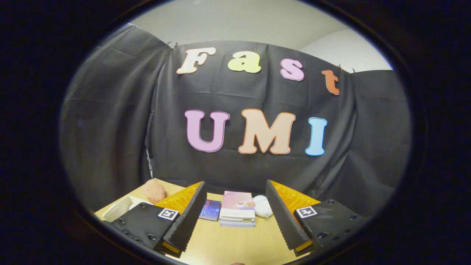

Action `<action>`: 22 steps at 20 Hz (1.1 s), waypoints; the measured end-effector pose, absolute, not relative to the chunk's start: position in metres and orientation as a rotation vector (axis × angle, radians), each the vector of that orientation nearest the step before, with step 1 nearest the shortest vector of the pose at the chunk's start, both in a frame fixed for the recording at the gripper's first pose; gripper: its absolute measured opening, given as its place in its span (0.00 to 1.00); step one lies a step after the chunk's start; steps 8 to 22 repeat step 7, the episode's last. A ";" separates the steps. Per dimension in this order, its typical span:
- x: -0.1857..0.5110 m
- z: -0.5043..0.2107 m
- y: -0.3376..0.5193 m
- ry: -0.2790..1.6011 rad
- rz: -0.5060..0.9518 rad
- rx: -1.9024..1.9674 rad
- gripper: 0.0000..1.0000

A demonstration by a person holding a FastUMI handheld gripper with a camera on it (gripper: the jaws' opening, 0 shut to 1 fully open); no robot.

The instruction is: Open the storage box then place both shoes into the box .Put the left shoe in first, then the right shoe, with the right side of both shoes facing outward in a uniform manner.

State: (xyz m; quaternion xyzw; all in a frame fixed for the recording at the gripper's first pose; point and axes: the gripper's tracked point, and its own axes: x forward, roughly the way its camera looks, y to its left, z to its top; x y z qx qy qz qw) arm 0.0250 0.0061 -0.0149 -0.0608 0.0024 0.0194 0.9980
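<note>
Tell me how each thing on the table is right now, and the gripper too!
gripper: fingers open, holding nothing, raised over the table.
stack of books: lying flat, closed, beyond the fingers.
dark book: flat, closed, beside the stack.
white fluffy thing: resting on the table, beside the stack.
pink fuzzy thing: resting near the table's far corner.
table: wooden, bare between the fingers.

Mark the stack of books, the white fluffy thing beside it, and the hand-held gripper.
stack of books (237,208), gripper view, on the pink top cover.
white fluffy thing (262,207), gripper view, on its rounded middle.
hand-held gripper (235,217), gripper view, midway between its open fingertips.
</note>
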 end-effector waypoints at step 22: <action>0.014 -0.017 -0.016 0.017 0.056 -0.118 1.00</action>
